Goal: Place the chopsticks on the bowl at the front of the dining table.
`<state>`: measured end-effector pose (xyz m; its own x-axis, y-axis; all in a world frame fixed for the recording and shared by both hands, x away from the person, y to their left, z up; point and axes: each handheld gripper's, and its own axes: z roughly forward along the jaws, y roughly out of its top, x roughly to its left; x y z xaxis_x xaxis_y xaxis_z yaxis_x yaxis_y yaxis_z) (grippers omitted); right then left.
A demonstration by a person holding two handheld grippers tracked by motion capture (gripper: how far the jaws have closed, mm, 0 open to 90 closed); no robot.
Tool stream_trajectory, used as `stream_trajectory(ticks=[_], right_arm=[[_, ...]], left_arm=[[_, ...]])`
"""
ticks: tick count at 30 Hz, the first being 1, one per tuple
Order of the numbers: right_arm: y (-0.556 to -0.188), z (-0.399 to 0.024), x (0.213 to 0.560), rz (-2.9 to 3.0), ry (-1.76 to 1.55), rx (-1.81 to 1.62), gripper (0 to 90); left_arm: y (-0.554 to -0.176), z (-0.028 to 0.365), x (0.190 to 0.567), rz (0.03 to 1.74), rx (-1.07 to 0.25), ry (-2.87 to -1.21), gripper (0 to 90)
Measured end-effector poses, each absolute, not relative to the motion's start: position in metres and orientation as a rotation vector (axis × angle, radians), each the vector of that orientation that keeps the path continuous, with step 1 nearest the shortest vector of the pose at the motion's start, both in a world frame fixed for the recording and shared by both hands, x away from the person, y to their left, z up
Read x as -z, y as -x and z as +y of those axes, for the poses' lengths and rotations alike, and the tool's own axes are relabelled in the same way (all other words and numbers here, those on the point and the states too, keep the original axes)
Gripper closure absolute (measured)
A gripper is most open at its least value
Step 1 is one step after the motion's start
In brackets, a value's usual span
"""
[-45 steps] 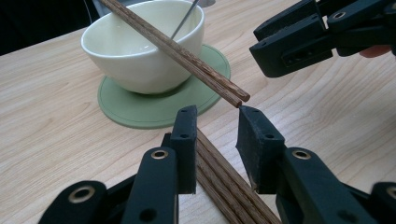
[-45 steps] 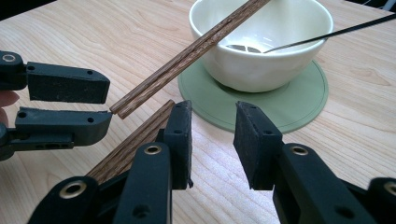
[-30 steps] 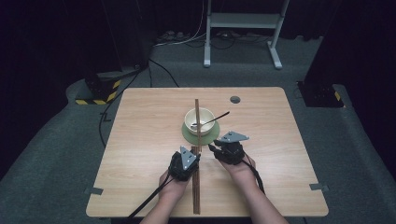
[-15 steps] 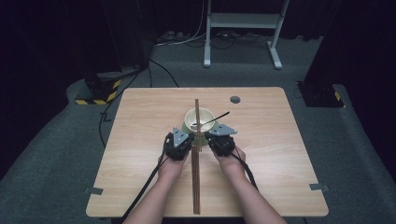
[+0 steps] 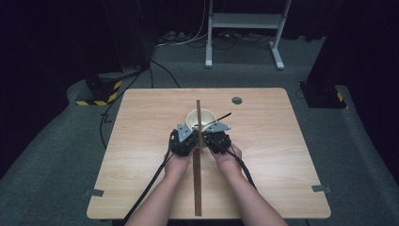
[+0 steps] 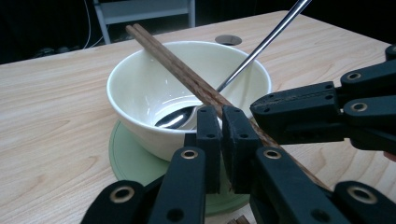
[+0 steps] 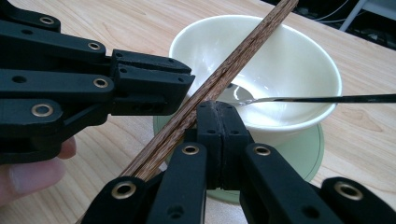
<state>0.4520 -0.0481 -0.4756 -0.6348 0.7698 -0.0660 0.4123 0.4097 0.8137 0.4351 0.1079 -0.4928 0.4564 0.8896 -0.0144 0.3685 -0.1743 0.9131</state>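
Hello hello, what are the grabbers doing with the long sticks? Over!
Left gripper and right gripper shut, empty, flanking the chopsticks. Chopsticks across the bowl. Spoon in bowl. Nothing in the way.

Black two-jaw left gripper (image 5: 188,136) and right gripper (image 5: 212,135): brass-ringed screws, grey triangular top plates, black cables trailed behind; forearms left unsleeved.

Dark room — grey carpet (image 5: 56,160), metal stand (image 5: 244,21)
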Motion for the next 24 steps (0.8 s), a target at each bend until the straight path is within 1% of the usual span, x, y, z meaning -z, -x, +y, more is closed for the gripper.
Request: stream_trajectory(ticks=[14,20,22,24], right_arm=[[-0.452,-0.045,0.478,2.232,-1.008,-1.124,88.1],[-0.451,-0.049,0.475,2.205,-1.020,-1.135,81.8],[-0.448,-0.052,0.472,2.199,-1.039,-1.145,77.7],[-0.445,-0.058,0.471,2.192,-1.038,-1.154,71.5]], left_arm=[[-0.436,0.110,0.495,1.082,-0.685,-1.762,85.8],[-0.430,0.115,0.493,1.086,-0.698,-1.752,83.1],[-0.423,0.120,0.493,1.088,-0.706,-1.745,80.6],[-0.415,0.129,0.493,1.087,-0.703,-1.738,76.9]])
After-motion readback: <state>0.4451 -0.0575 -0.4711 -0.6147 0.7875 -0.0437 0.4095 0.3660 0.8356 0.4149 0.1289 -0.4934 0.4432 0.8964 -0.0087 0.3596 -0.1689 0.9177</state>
